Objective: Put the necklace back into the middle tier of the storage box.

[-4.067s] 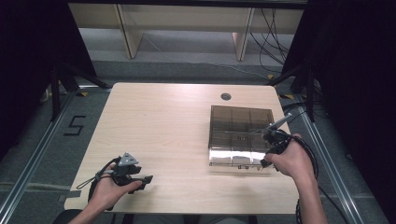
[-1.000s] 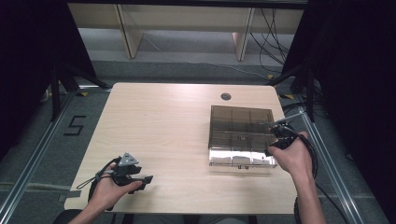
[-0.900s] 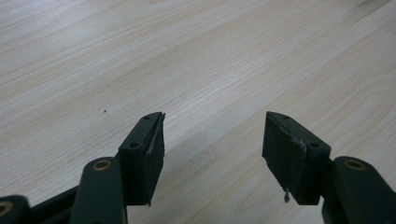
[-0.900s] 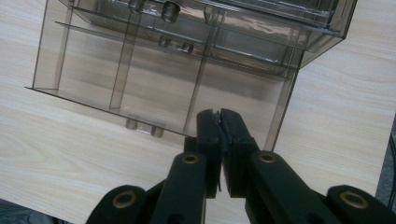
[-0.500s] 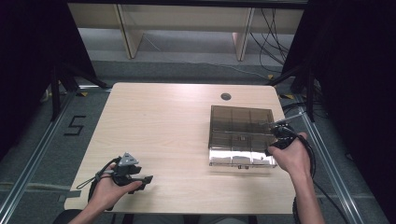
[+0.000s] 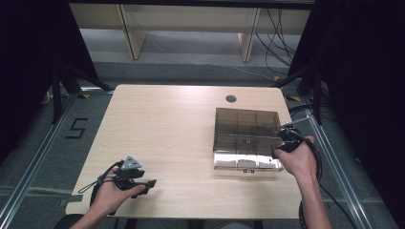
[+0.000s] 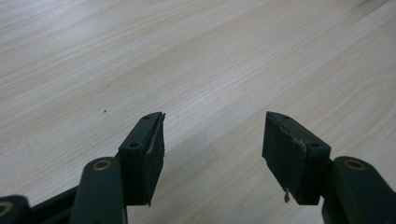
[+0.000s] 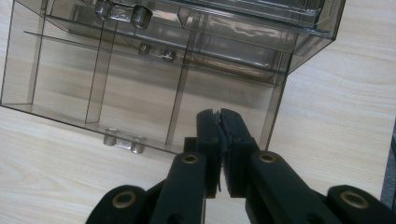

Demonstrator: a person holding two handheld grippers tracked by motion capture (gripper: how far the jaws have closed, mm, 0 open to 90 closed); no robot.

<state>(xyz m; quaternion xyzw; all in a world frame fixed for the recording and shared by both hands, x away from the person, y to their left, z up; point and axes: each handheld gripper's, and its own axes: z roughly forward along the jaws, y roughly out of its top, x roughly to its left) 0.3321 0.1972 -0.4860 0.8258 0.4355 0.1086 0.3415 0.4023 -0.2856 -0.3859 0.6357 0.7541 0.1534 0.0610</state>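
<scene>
Table [image 6: 181,124]: light wood, with a round hole [image 6: 231,98] near its far edge.
Organizer box [image 6: 246,138]: smoky transparent plastic, divided into compartments, lay toward the table's right edge, nearer the near-right corner.
Right gripper [image 6: 285,135]: held at the box's right side; jaws pressed together, tips over the box's edge wall [image 8: 275,100]; nothing seen between them.
Left gripper [image 6: 136,179]: rested by the near-left corner, jaws spread wide apart, empty, over bare wood [image 7: 201,70].

A smoky transparent plastic organiser box with divided compartments [image 6: 246,136] sits flat on the right side of the pale wooden table [image 6: 167,133], its compartments looking empty.
</scene>
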